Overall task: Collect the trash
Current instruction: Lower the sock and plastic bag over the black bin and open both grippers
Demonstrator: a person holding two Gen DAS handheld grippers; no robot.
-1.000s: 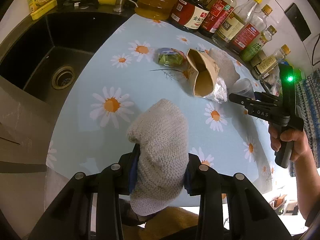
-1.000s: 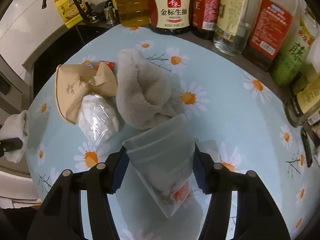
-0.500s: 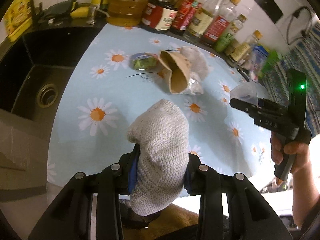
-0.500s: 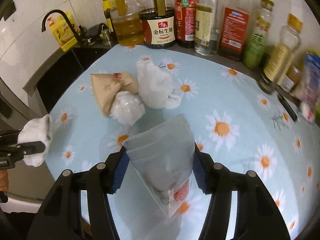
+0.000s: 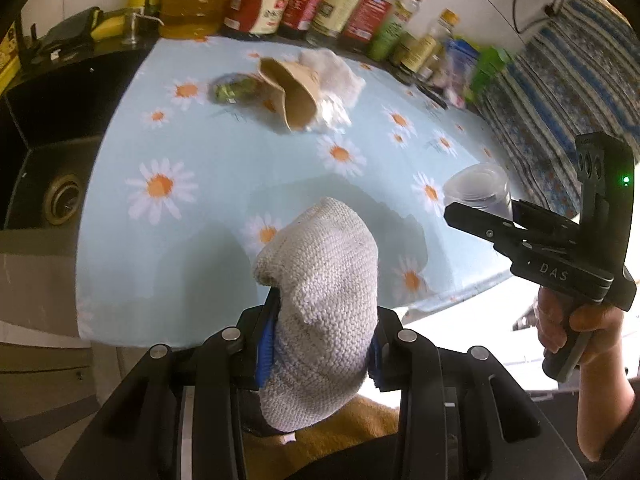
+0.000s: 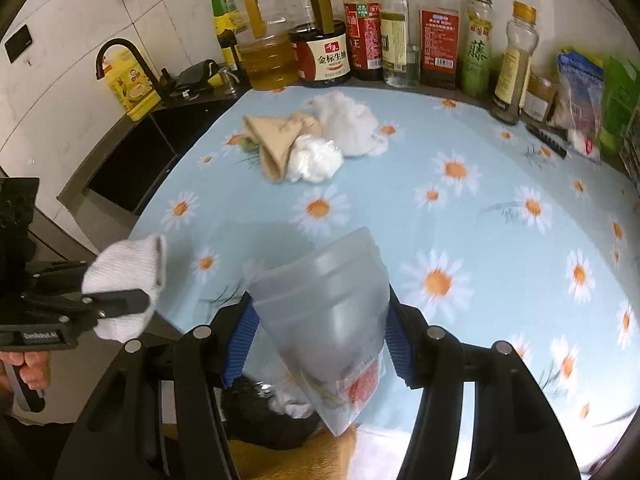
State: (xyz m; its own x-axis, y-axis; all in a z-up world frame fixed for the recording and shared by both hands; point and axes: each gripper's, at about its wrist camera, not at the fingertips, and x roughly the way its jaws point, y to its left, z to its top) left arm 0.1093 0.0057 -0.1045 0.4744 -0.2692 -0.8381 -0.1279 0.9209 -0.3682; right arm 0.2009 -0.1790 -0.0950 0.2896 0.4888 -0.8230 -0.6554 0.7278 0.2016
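the left gripper (image 5: 320, 344) is clenched on a knitted grey-white sock (image 5: 320, 312), its coarse ribbed weave bulging up between the blue-padded fingers (image 5: 266, 344), held over the near edge of the daisy-print tablecloth (image 5: 224, 168). the right gripper (image 6: 316, 344) grasps a frosted, translucent plastic pouch (image 6: 328, 304) with a red label at its lower corner, also raised above the cloth. far back on the cloth lie a crumpled brown paper bag (image 6: 276, 140), a wadded clear plastic film (image 6: 316, 158) touching it, a soft white cloth (image 6: 348, 124) behind, and a green wrapper (image 5: 232, 90) beside the bag. glass and plastic sauce bottles (image 6: 360, 40) line the wall.
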